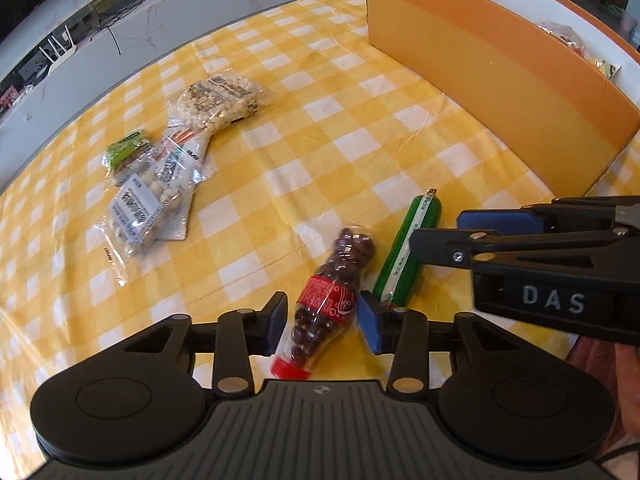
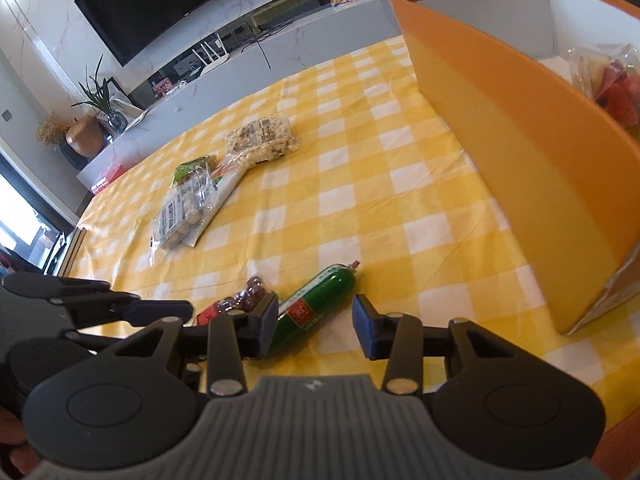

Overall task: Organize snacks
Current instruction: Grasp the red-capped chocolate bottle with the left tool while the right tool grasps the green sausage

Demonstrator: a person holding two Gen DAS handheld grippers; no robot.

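A small cola-shaped bottle of dark candies [image 1: 330,300] with a red label lies on the yellow checked cloth between the open fingers of my left gripper [image 1: 322,320]; the pads stand apart from it. A green sausage stick [image 1: 408,248] lies beside it to the right. My right gripper [image 2: 316,326] is open, with the sausage [image 2: 316,300] lying at its left finger. The bottle [image 2: 240,302] shows partly behind that finger. An orange box [image 1: 500,80] stands at the right, with snack bags inside [image 2: 612,84].
Several clear snack bags lie in a cluster on the cloth at the far left [image 1: 160,176], with a puffed-grain pack [image 1: 218,100] behind them. My right gripper shows at the right edge of the left wrist view [image 1: 520,236]. A TV shelf lies beyond the table.
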